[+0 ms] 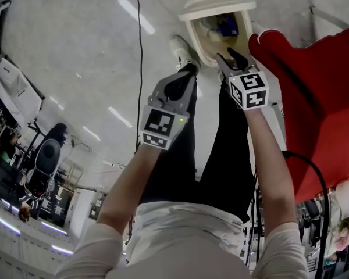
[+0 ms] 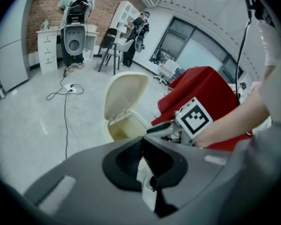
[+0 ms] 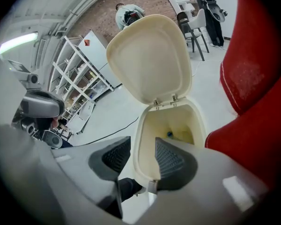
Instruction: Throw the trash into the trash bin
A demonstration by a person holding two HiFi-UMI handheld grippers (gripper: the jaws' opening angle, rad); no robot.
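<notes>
The cream trash bin [image 1: 193,28] stands on the floor by my feet, lid [image 3: 150,55] swung up. A small blue item [image 3: 169,134] and other bits lie at its bottom. My right gripper [image 1: 232,57] hangs over the bin's near rim, open, with nothing between its ribbed pads [image 3: 171,161]. In the right gripper view the rim shows through the gap of the right gripper [image 3: 143,156]. My left gripper [image 1: 189,70] is lower left of the bin, over my leg. In its own view the left gripper [image 2: 143,151] is shut on a white scrap [image 2: 145,175].
A red upholstered seat [image 1: 314,97] stands right against the bin's right side. A black cable [image 1: 141,39] runs across the grey floor left of the bin. My white shoe [image 1: 180,51] is beside the bin's left wall. People and chairs [image 2: 114,50] stand far across the room.
</notes>
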